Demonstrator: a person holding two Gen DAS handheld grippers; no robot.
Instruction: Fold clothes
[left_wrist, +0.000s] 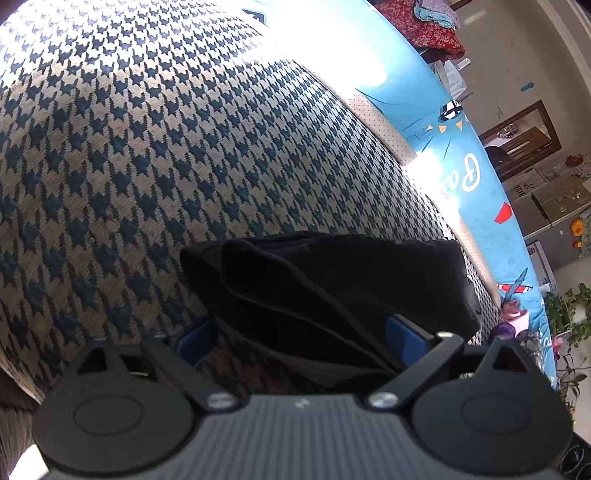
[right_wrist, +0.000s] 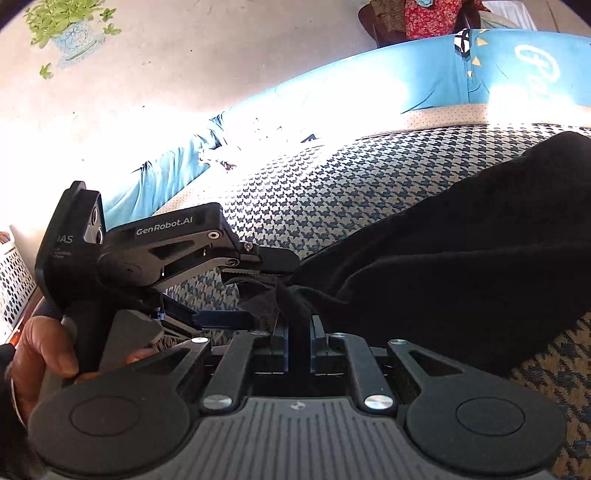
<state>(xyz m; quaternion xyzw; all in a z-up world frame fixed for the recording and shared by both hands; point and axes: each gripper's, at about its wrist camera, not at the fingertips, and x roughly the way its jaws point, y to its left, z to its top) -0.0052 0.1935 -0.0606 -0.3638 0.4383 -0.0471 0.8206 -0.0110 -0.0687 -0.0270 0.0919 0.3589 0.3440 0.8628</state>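
Black cloth: a dark garment (left_wrist: 332, 291) lies in layers on the houndstooth-weave mat (left_wrist: 147, 147); what kind of garment it is cannot be told.
Where it sits: straight ahead of both grippers, its bulk spreading to the right of the right gripper (right_wrist: 298, 343) and its bunched end drawn in between that gripper's fingers.
Right gripper: clenched on a narrow gather of the black cloth, the blue pads pressed close on either side of it.
Left gripper: in its own camera the left gripper (left_wrist: 295, 336) stands spread wide, with the cloth lying between and over the fingers but not pinched; in the right wrist view it reaches in from the left, held by a hand (right_wrist: 44, 354), its tip touching the same bunched end.
Stage: layers already lie over one another, which fits either a fold in progress or a folded piece being tidied; the pictures do not settle which.
Risk, slip: the right grip holds only a thin gather, so a pull could draw out one layer and undo the stack.
Risk, drag: the rough mat may snag the underside and skew the edges.
Risk, crowding: both tips meet at one spot and could knock together.
Containers: a white perforated basket (right_wrist: 13, 280) shows at the far left of the right gripper; its contents are out of sight.
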